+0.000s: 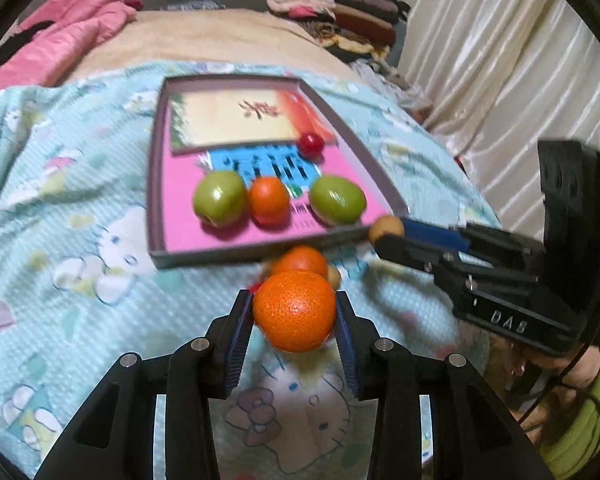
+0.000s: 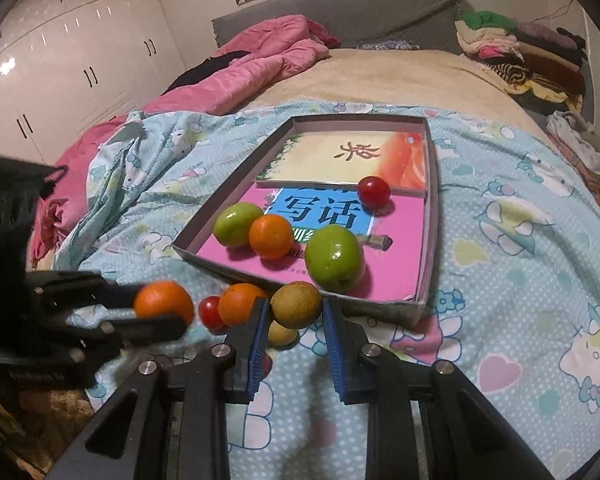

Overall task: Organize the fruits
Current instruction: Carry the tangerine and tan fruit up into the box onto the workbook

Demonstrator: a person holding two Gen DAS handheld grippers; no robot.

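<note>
My left gripper (image 1: 295,312) is shut on an orange (image 1: 294,310), held just above the bedsheet in front of the box; it also shows at the left of the right wrist view (image 2: 164,304). My right gripper (image 2: 294,312) is shut on a small brown fruit (image 2: 296,304), seen at the box's near right corner in the left wrist view (image 1: 386,229). The shallow cardboard box (image 2: 432,216) holds two green fruits (image 2: 334,258) (image 2: 236,224), a small orange (image 2: 271,237) and a red cherry tomato (image 2: 374,192). Another orange (image 2: 240,304), a cherry tomato (image 2: 209,312) and a small yellow fruit (image 2: 282,334) lie on the sheet.
The box lies on a light blue cartoon bedsheet (image 2: 520,248). A pink quilt (image 2: 260,64) is bunched at the back left. Folded clothes (image 2: 516,48) are stacked at the back right. White wardrobes (image 2: 60,64) stand left; a white curtain (image 1: 500,60) hangs right.
</note>
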